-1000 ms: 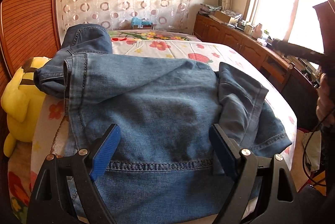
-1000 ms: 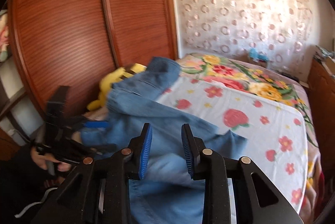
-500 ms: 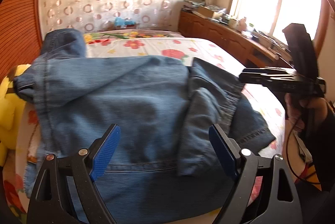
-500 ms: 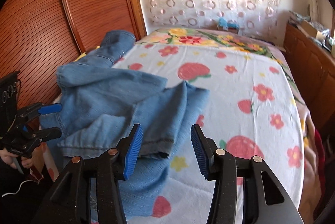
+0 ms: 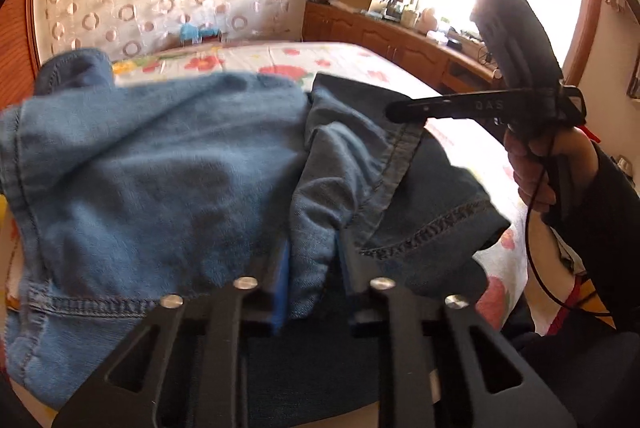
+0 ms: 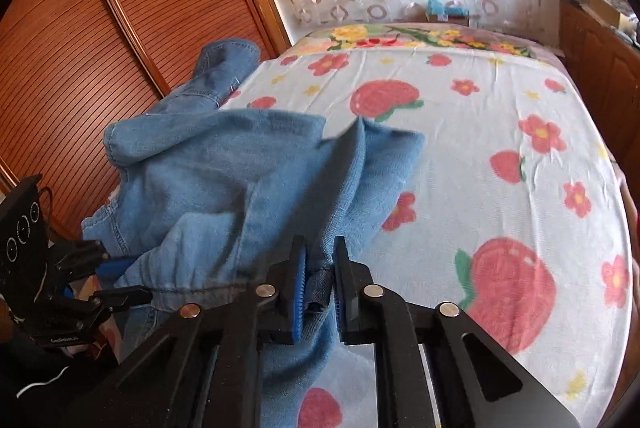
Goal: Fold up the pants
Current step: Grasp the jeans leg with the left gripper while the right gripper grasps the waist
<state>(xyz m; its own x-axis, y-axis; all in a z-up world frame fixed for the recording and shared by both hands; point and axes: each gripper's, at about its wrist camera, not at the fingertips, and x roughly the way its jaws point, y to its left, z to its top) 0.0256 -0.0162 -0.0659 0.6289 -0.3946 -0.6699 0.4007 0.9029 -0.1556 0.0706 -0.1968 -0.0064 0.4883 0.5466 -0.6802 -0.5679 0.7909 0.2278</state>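
Left wrist view: the left gripper [image 5: 310, 278] is closing, and a bunched fold of the denim pants [image 5: 160, 164] already sits pinched between its blue pads. The pants lie crumpled on the near part of the bed [image 5: 360, 64], whose floral sheet runs on toward 12 o'clock. At 2 o'clock a hand [image 5: 540, 164] carries the right gripper, whose slim fingers reach onto a stitched hem [image 5: 404, 148]; from this side its bite cannot be judged. At 10 o'clock one pant leg [image 5: 72, 68] rises in a hump.

Right wrist view: the right gripper [image 6: 320, 286] is closing too, with a thick edge of denim between its pads. The left gripper shows at 9 o'clock, its jaws on the near hem of the same garment. The pants occupy the 9-to-12 o'clock part of the sheet; a wooden louvred wardrobe door [image 6: 100, 48] stands beyond them.

Step in hand, as judged: securing two holds before lifting to spread or fold. To do it well, each gripper should finish clamping before any pull, and should take the whole seam thickness, not a single layer. The two holds should then lift together, evenly, so the cloth hangs flat; the crumpled middle will likely need a shake out. A slipping hem is the main risk.
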